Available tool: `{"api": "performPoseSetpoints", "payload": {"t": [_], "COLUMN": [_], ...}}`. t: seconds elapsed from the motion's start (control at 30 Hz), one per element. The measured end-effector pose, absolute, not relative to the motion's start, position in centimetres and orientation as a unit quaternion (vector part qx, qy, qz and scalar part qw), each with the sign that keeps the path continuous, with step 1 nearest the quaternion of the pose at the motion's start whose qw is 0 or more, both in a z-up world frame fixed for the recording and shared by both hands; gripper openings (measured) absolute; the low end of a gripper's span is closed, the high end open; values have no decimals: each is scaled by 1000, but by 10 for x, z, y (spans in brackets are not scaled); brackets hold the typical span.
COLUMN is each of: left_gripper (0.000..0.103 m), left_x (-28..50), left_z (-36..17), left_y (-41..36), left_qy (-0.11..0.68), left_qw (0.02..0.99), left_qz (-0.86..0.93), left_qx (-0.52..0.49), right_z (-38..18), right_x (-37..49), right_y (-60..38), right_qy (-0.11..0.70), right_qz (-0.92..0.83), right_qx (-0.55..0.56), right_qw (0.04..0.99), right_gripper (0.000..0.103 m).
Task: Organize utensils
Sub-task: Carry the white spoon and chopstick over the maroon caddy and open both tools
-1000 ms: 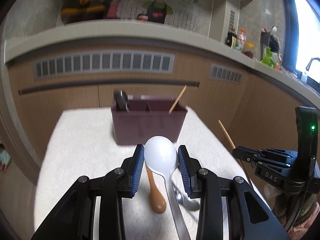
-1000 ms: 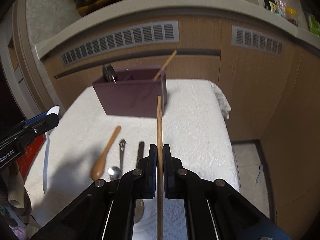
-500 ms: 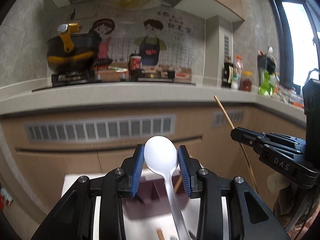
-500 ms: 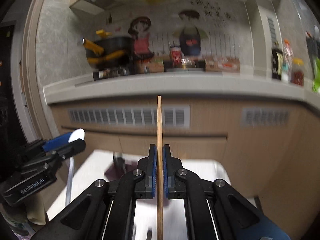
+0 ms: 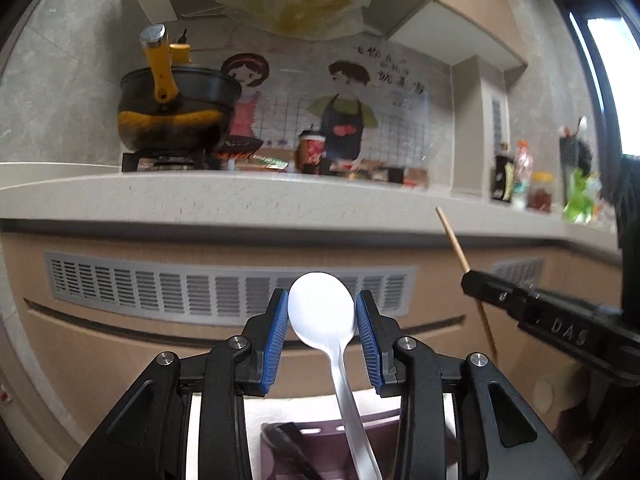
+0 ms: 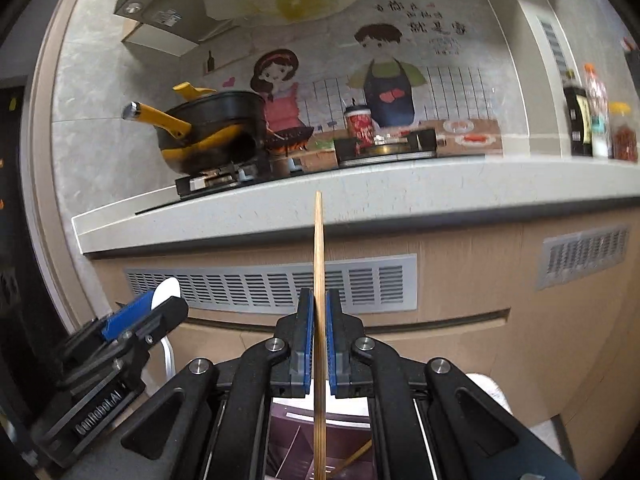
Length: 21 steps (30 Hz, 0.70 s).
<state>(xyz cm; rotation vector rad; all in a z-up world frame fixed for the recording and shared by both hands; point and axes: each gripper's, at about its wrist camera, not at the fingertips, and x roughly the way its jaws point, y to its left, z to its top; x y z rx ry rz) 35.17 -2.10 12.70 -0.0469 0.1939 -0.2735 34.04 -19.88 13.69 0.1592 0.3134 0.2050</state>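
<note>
My left gripper (image 5: 322, 320) is shut on a white plastic spoon (image 5: 324, 312), bowl up, handle hanging down over the maroon utensil holder (image 5: 320, 436). A dark utensil (image 5: 288, 446) stands in the holder's left compartment. My right gripper (image 6: 318, 322) is shut on a wooden chopstick (image 6: 319, 248), held upright above the holder (image 6: 320, 440), where another chopstick (image 6: 354, 458) leans. The right gripper shows at the right of the left wrist view (image 5: 500, 292). The left gripper shows at the left of the right wrist view (image 6: 144, 312).
The holder stands on a white cloth (image 5: 256, 412). Behind is a kitchen counter (image 6: 360, 196) with a black and yellow pot (image 6: 212, 128), a stove, a red cup (image 6: 360, 124) and bottles (image 6: 592, 116). Cabinet fronts with vent grilles (image 5: 200, 292) are below.
Both grippers have tilted up from looking down at the table to facing the counter. They have come in over the holder with the spoon and chopstick still held.
</note>
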Motion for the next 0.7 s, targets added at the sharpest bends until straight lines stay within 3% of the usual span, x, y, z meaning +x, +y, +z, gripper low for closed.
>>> {"api": "performPoseSetpoints", "payload": {"t": [0.2, 0.5, 0.6, 0.7], "left_gripper": [36, 37, 52, 55], "left_x": [383, 383, 384, 378], "left_z": [89, 55, 41, 33], "left_y": [-23, -31, -32, -25], "left_qy": [139, 121, 164, 192], "left_qw": [982, 987, 980, 974], "left_qz": [-126, -106, -110, -118], "left_qx": [-27, -15, -5, -22], "right_z": [109, 75, 63, 58], "right_x": [365, 385, 383, 371], "right_y": [-199, -198, -204, -214], "right_qy": [168, 153, 179, 201], "right_qz": [81, 54, 61, 52], "right_qx": [76, 71, 68, 60], "right_qw": [979, 984, 980, 976], "right_gripper": [6, 6, 7, 16]}}
